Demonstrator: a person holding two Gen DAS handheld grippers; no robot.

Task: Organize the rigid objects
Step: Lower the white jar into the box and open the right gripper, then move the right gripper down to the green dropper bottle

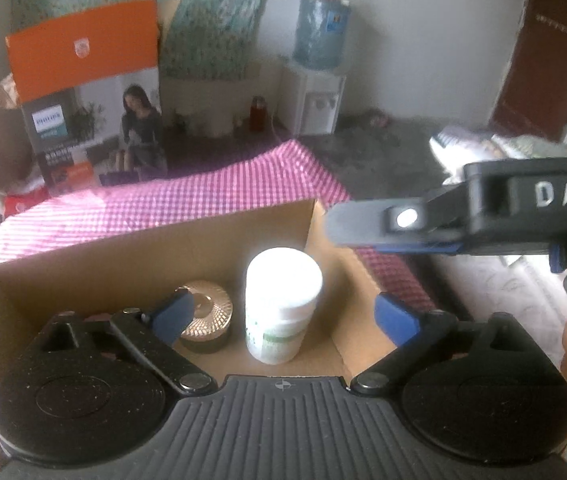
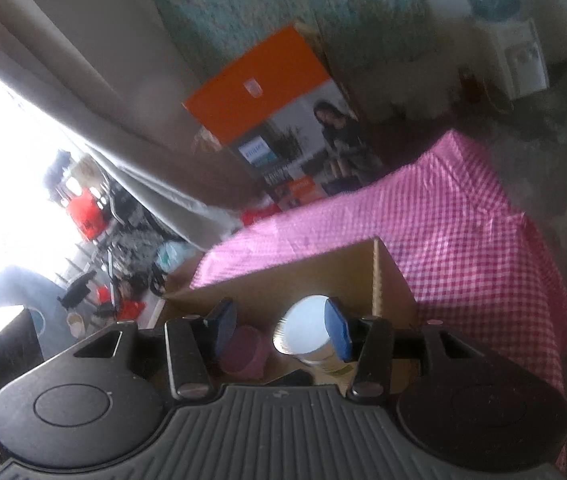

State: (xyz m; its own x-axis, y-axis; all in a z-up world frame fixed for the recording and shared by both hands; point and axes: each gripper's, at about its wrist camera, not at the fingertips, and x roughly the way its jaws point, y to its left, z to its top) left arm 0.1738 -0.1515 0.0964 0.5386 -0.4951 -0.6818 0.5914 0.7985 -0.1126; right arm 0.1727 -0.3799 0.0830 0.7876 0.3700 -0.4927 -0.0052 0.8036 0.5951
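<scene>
A brown cardboard box point(image 1: 83, 264) sits on a table with a pink checked cloth point(image 1: 203, 200). Inside the box a white bottle point(image 1: 283, 304) stands up straight. Just beside it is a small dark jar with a shiny ribbed lid point(image 1: 205, 320). The left tool point(image 1: 285, 316) hangs over the box with its blue fingers point(image 1: 397, 320) spread wide, holding nothing. The bottle stands between them, not touched.

The right tool point(image 2: 279, 330) is tilted over the same box point(image 2: 323, 272). Its fingers are apart too, and empty. From there a pink cup point(image 2: 243, 352) shows in the box beside the white bottle point(image 2: 307, 336).

Behind the table stands a big orange box point(image 1: 83, 92). A water cooler point(image 1: 319, 64) is by the far wall.
</scene>
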